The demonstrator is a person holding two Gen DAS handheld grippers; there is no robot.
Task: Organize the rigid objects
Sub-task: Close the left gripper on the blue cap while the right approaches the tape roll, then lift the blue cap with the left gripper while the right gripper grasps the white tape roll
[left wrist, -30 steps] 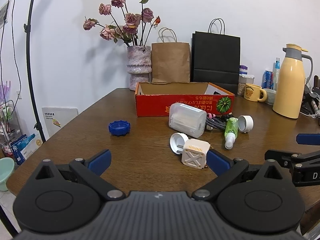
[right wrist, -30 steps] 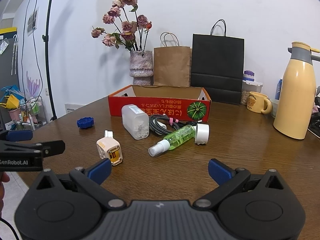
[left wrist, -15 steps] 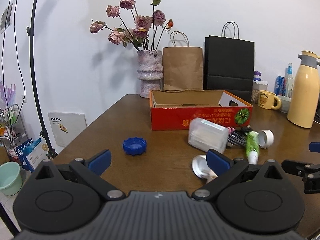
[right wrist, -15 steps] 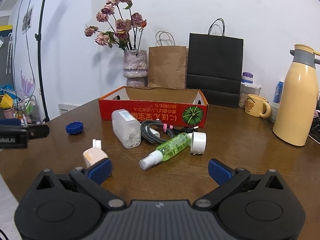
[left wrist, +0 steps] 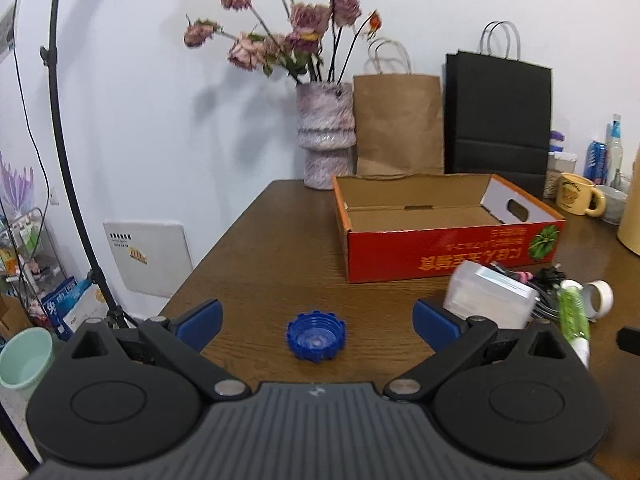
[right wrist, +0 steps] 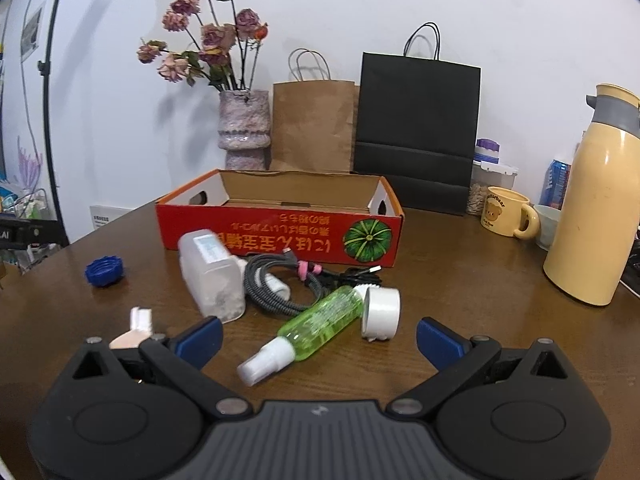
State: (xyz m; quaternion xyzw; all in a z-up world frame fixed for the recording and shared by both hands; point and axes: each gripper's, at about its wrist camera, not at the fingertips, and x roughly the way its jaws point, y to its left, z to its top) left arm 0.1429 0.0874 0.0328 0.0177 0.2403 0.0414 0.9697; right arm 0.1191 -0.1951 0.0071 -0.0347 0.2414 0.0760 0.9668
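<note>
My left gripper (left wrist: 316,322) is open, and a blue bottle cap (left wrist: 316,335) lies on the table between its fingers. My right gripper (right wrist: 319,334) is open too, with a green spray bottle (right wrist: 318,326) lying between its fingers and a white tape roll (right wrist: 380,312) beside the bottle. A clear plastic container (right wrist: 210,276), a coiled dark cable (right wrist: 280,284) and a beige charger plug (right wrist: 134,330) lie near it. Behind them an open red cardboard box (right wrist: 280,236) stands with nothing visible inside.
A vase of dried roses (right wrist: 243,130), a brown paper bag (right wrist: 314,126) and a black paper bag (right wrist: 416,120) stand at the back. A yellow thermos (right wrist: 596,216) and a bear mug (right wrist: 506,216) stand to the right. The table's left edge (left wrist: 208,256) drops to the floor.
My left gripper has swung left, so the blue cap now sits between its fingers and the charger is out of its view. My right gripper has moved toward the spray bottle.
</note>
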